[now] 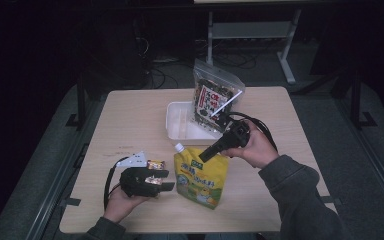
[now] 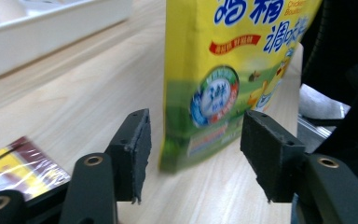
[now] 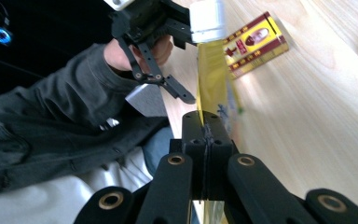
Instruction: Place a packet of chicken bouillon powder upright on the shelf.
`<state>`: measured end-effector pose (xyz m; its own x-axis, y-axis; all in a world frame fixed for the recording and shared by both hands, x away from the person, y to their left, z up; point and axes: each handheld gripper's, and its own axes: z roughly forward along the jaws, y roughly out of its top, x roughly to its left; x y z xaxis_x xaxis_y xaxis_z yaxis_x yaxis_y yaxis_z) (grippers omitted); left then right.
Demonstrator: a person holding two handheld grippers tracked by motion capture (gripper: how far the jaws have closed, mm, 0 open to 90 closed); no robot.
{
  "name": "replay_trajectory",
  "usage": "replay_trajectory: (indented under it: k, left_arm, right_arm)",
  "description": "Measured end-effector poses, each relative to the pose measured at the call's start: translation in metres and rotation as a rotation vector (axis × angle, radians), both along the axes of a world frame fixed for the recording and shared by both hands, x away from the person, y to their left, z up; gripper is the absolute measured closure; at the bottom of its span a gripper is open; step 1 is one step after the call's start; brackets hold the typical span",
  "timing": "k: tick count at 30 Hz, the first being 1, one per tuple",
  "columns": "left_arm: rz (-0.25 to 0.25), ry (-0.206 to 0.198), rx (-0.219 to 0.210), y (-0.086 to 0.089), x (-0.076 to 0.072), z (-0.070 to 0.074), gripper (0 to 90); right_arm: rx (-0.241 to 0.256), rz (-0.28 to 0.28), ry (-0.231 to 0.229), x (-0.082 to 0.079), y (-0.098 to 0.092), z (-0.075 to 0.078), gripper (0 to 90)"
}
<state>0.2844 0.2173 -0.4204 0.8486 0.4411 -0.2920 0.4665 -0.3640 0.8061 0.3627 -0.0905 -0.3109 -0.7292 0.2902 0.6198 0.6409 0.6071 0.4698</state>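
left edge – small packet (image 1: pixel 155 164) | centre – yellow pouch (image 1: pixel 200 180) blocks | front-right bare

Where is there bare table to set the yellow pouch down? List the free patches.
Free: the far-left stretch of the table, left of the white tray, and the near-right corner beyond the yellow pouch. Crowded: the middle, with tray, seaweed bag, small packet and both grippers.

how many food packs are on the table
3: a dark seaweed bag standing in the white tray, a yellow spouted pouch pinched by the right gripper, and a small packet beside the left gripper.
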Motion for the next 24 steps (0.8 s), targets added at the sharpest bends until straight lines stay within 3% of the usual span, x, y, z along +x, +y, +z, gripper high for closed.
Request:
replay_trajectory:
  k: [8,12,18,21,24]
  left_arm:
    - [0.042,-0.02,0.024,0.009,-0.002,0.002,37.3]
    - [0.059,-0.026,0.033,0.013,-0.002,0.002,36.5]
    - [0.078,-0.03,0.039,0.016,-0.002,0.002,35.9]
    - [0.08,-0.024,0.047,0.018,-0.001,0.001,35.8]
    - [0.085,-0.018,0.047,0.02,0.0,-0.001,35.6]
  right_arm:
    - [0.052,-0.082,0.036,0.0,-0.002,0.005,89.3]
    - [0.136,-0.141,0.061,0.003,-0.007,0.006,89.3]
    - [0.22,-0.197,0.08,0.008,-0.008,0.007,89.4]
    - [0.256,-0.217,0.08,0.011,-0.007,0.01,89.4]
    - [0.257,-0.242,0.056,0.013,-0.006,0.014,89.4]
